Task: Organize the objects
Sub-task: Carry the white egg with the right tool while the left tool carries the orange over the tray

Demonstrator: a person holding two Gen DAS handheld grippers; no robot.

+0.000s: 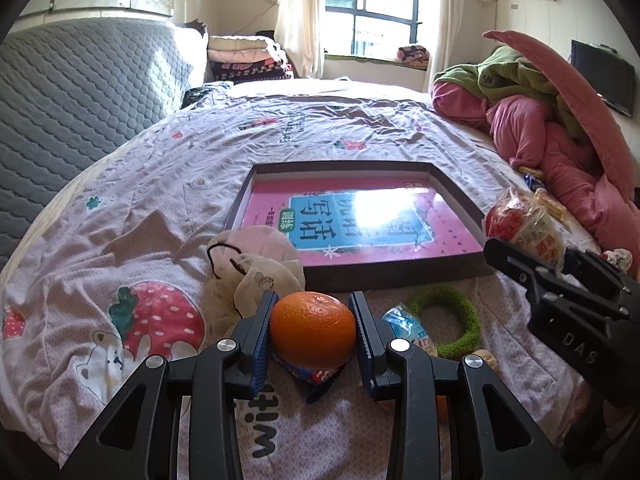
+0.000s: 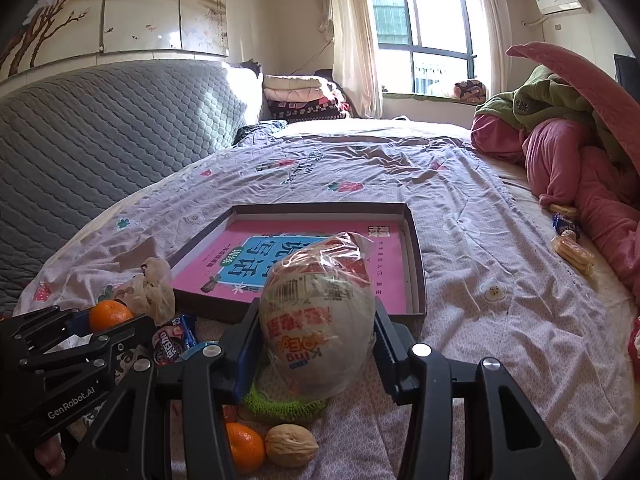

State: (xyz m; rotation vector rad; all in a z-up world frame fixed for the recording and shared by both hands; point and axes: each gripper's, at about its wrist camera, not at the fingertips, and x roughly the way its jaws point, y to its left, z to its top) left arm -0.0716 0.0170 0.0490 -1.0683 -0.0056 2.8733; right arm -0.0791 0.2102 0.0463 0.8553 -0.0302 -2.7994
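Note:
My left gripper (image 1: 313,330) is shut on an orange (image 1: 313,331), held just above the bed's near edge. In the right wrist view the same orange (image 2: 109,314) shows at the left in the left gripper (image 2: 100,322). My right gripper (image 2: 316,330) is shut on a plastic-wrapped bun (image 2: 318,316); from the left wrist view the bun (image 1: 524,228) appears at the right in the right gripper (image 1: 532,256). A shallow brown box (image 1: 452,270) holding a pink book (image 1: 360,216) lies ahead on the bedsheet; the box (image 2: 418,256) is just beyond the bun.
Near the front edge lie a beige cloth pouch (image 1: 256,264), a green fuzzy ring (image 1: 448,320), snack packets (image 2: 174,340), a second orange (image 2: 245,446) and a walnut (image 2: 291,445). Pink and green bedding (image 1: 540,120) is heaped at the right, with wrapped biscuits (image 2: 572,254) beside it.

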